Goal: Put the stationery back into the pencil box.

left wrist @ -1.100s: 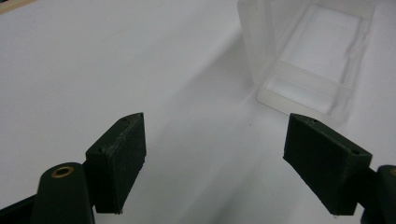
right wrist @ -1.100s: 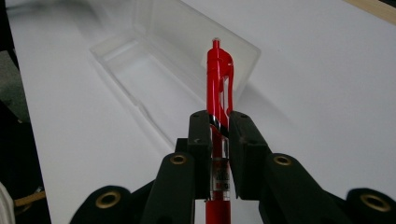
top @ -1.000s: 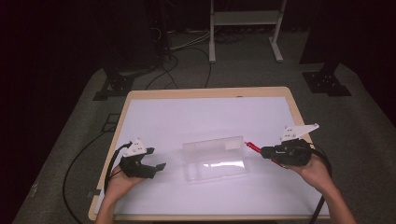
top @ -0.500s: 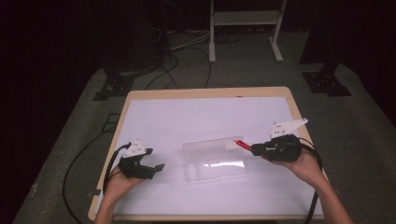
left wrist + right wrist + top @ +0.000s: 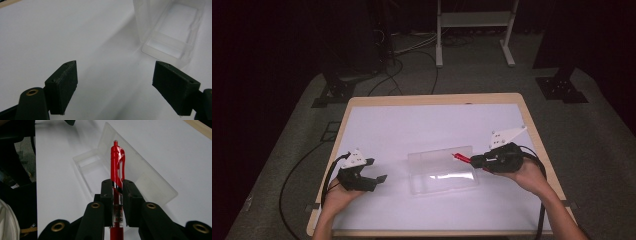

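Observation:
A clear plastic pencil case point(image 5: 442, 170) lies open in the middle of the white table, its lid raised along the far side. My right gripper point(image 5: 477, 161) is shut on a red pen point(image 5: 460, 158) and holds it over the case's right end. The right gripper view has the red pen point(image 5: 117, 166) clamped between the jaws, its clip end pointing out over the open case point(image 5: 120, 175). My left gripper point(image 5: 377, 171) rests open on the table to the left of the case. Nothing lies between its fingers point(image 5: 63, 83), and the case's end point(image 5: 170, 40) shows beyond them.
The white mat point(image 5: 422, 125) covers a wooden table with its edge point(image 5: 432, 99) showing all round. Cables trail off both grippers. A white frame stand point(image 5: 472, 30) and dark stand feet are on the floor beyond the table.
My right gripper has carried the red pen leftwards, from beside the case's right end to over that end. The left gripper and the case have stayed where they were.

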{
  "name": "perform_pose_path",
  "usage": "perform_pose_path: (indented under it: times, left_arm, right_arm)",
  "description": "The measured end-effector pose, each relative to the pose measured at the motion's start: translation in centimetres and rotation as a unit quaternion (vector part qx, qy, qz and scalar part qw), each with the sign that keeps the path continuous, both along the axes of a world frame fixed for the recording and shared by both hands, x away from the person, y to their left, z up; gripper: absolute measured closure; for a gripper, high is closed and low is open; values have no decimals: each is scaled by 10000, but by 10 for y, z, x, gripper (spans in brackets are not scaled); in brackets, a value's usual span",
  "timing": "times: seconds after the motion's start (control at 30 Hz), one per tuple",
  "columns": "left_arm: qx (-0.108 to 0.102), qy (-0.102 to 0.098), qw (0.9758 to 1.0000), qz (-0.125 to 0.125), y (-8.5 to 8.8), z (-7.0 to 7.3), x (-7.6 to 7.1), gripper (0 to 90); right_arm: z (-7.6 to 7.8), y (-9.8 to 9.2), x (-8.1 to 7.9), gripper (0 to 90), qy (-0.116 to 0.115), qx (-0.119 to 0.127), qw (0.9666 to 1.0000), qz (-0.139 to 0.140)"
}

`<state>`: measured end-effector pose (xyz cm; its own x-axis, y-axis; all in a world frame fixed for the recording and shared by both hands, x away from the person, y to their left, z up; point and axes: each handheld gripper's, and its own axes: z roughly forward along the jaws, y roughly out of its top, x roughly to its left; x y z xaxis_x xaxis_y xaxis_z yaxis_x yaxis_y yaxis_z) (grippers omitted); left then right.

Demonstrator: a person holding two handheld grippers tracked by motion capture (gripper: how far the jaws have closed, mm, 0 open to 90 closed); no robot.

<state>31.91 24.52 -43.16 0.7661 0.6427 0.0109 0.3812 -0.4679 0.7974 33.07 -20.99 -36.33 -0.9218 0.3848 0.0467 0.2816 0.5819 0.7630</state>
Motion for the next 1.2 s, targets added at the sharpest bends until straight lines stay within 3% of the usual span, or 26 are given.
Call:
perform_pose_path:
  times: [0.6, 1.2]
  left_arm:
    - [-4, 72, 10000, -61, -1, -2, 1, 196]
    - [36, 154, 9999, -35, -1, -4, 2, 185]
  right_arm:
    - [-18, 20, 20, 786, 107, -138, 9990, 410]
    - [-33, 38, 27, 785, 138, -41, 9979, 637]
